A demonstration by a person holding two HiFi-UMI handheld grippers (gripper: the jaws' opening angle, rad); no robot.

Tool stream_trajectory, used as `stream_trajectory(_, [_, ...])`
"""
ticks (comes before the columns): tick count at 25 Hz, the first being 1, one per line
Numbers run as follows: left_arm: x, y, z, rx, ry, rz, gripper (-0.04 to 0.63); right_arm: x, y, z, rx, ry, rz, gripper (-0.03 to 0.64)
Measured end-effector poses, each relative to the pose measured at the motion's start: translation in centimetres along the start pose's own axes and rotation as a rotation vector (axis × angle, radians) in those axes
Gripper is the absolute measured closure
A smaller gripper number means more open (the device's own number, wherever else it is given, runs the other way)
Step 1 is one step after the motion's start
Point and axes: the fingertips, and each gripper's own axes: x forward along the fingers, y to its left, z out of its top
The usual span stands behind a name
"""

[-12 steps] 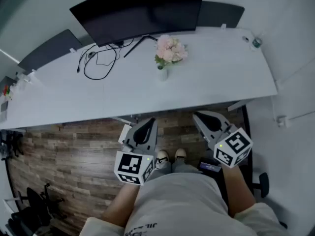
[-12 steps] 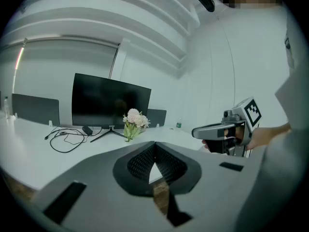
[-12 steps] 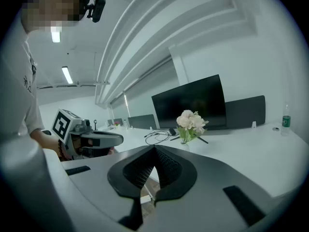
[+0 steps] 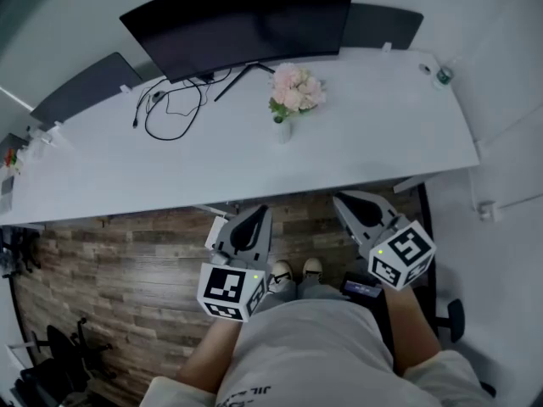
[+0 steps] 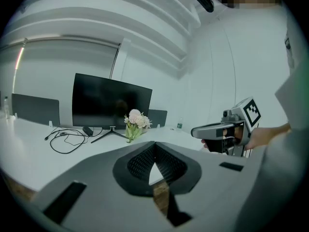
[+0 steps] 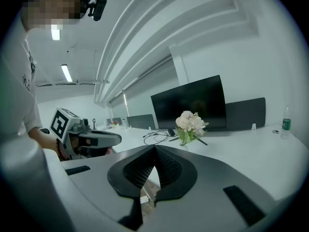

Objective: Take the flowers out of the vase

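**Status: no progress since half a second ago; flowers still in vase**

**1. Change check.** Against the head view from half a second earlier, both grippers hold the same places in the lower half of the frame. The flowers sit almost where they were, the small offset matching a slight move of the camera. Judgement: the task has not started, and the whole approach, grasp and lift remain.

**2. Grippers (nearest).** The left gripper [image 4: 251, 214] is at lower centre-left and the right gripper [image 4: 343, 200] at lower centre-right. Both are over the wooden floor [image 4: 127, 253], short of the desk [image 4: 382, 134]. Each gripper view shows its jaws fully together with nothing between them. They must be opened before any grasp. The person's shoes [image 4: 295, 269] lie between the two grippers.

**3. Task item.** The flowers [image 4: 296, 87], pink and white with green leaves, stand upright in a small pale vase [image 4: 283, 131]. The vase is on the desk at upper centre of the frame, well apart from both grippers.

**4. Surroundings (farther).**
- Monitor [image 4: 246, 15]: behind the flowers. One leg of its stand runs close to them on the left.
- Cable [image 4: 170, 113]: looped on the desk, left of the vase and apart from it.
- Bottle [image 4: 442, 75]: at the far right edge of the desk.

**5. Obstructions.** The desk between its near edge and the vase is bare, so a straight approach looks free. The vase is small and looks light, so it may tip or lift with the stems unless one gripper steadies it.
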Motion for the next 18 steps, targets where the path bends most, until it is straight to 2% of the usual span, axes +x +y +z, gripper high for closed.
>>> stream_trajectory(4, [-0.2,0.8,-0.1,0.009,0.004,0.001,0.592,0.7,0.8,1.2,-0.020,-0.043,0.012,0.584])
stream_trajectory(10, [-1.2,2.3,-0.1,0.030,0.002,-0.011,0.592,1.7,1.4,1.0,-0.040,-0.038,-0.039,0.583])
stream_trajectory(14, [-1.9,3.5,-0.2,0.048,0.000,-0.019,0.592,2.2,1.4,0.8,-0.024,-0.038,-0.070,0.583])
stream_trajectory(18, [-1.9,4.4,-0.4,0.031,0.010,-0.033,0.592,3.0,2.0,1.2,0.005,-0.060,-0.053,0.583])
